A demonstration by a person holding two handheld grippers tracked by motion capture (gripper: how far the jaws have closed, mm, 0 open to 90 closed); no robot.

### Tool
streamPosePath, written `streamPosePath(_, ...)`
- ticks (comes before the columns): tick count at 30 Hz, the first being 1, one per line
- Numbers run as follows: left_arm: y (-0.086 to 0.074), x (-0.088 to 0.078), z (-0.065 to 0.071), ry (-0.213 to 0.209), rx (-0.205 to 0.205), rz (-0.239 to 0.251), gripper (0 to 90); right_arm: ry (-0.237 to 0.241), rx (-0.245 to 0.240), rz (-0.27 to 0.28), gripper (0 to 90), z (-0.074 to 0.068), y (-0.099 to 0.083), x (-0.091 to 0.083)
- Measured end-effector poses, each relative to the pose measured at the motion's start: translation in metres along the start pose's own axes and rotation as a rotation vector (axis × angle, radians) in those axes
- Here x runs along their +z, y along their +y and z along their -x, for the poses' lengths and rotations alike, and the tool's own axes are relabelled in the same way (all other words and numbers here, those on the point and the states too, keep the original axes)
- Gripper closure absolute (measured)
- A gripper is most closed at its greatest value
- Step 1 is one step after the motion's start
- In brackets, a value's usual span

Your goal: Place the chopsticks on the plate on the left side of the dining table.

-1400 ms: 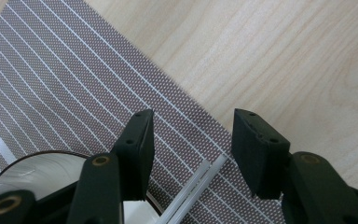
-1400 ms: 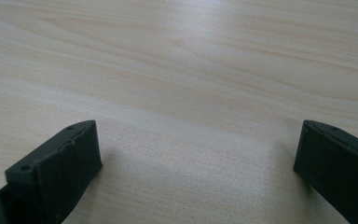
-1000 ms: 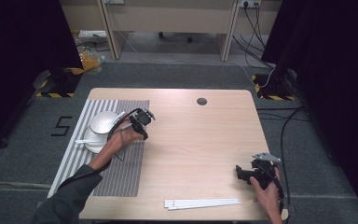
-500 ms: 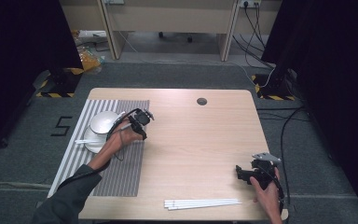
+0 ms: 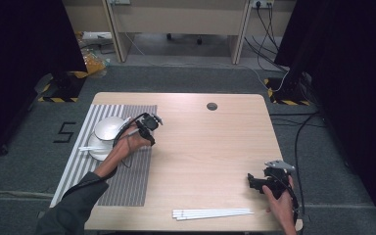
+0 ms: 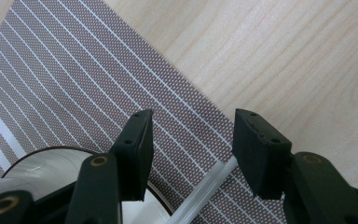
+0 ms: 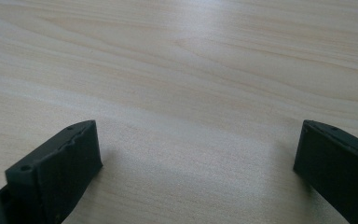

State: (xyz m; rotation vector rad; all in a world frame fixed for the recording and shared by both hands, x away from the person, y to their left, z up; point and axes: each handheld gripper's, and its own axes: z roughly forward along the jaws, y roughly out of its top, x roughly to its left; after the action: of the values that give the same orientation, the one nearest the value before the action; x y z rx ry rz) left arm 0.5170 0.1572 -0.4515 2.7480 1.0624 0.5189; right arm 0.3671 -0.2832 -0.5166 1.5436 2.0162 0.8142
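A white bowl [image 5: 105, 134] stands on the striped grey mat [image 5: 127, 171] at the table's left. A white straw [image 5: 85, 148] lies across it and sticks out on both sides. My left gripper [image 5: 144, 128] hovers at the bowl's right side, over the mat's edge. In the left gripper view my left gripper [image 6: 191, 121] is open; the straw [image 6: 205, 193] passes low between the jaws without being pressed, and the bowl's rim [image 6: 51, 156] shows at lower left. My right gripper [image 5: 255, 181] rests near the table's front right, and in the right gripper view my right gripper [image 7: 198, 128] is wide open over bare wood.
A bundle of white straws [image 5: 210, 213] lies along the table's front edge, left of the right hand. A round cable hole [image 5: 212, 106] sits near the far edge. The left forearm crosses the mat from the bottom left.
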Motion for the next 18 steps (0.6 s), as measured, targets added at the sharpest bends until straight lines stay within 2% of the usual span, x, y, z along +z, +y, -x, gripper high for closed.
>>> streamPosePath(18,-0.0031,-0.0002,-0.0015,0.007,0.005,-0.016,47.3,0.001,0.000,0.000,0.6,-0.0001,0.0000,0.0000)
